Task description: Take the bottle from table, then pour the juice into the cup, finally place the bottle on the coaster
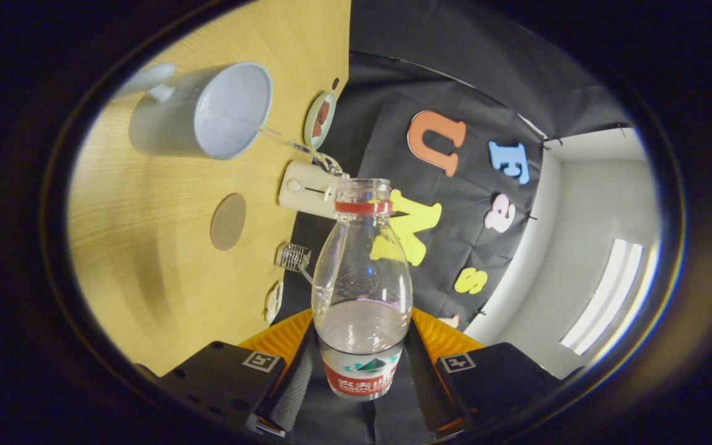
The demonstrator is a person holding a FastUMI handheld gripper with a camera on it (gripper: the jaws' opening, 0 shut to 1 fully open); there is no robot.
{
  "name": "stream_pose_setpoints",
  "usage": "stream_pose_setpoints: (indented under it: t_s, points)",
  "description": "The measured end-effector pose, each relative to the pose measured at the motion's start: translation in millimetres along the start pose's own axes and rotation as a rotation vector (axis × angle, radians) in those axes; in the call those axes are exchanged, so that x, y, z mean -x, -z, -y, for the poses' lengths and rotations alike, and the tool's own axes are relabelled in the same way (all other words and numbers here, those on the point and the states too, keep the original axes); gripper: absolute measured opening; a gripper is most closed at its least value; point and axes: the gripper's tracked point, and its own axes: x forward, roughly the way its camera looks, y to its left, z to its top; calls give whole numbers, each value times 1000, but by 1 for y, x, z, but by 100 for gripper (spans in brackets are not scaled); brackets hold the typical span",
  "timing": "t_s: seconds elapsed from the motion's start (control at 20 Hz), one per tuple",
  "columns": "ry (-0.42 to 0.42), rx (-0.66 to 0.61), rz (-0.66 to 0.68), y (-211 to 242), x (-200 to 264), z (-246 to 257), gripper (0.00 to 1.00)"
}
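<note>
My gripper (pixel 361 364) is shut on a clear plastic bottle (pixel 362 278) with a red neck ring and a red-and-white label; both fingers press on its lower body. The bottle has no cap and is tipped over sideways, so the wooden table (pixel 146 247) looks rolled on its side. A thin clear stream runs from the bottle's mouth into the white mug (pixel 207 111), which stands beyond the fingers with its handle on the far side. A round brown coaster (pixel 228 221) lies on the table between the mug and the fingers.
A cream box-shaped device (pixel 306 188) sits near the table's back edge, just behind the bottle's mouth. A small dish (pixel 319 118) holding something brown is beside the mug. A small wire-mesh object (pixel 294 256) and a white item (pixel 274 301) lie along the same edge.
</note>
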Motion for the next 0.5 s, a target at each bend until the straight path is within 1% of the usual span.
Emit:
stream_pose_setpoints:
  t_s: [0.5]
  points:
    - [28, 80, -13, -1, 7, 9, 79]
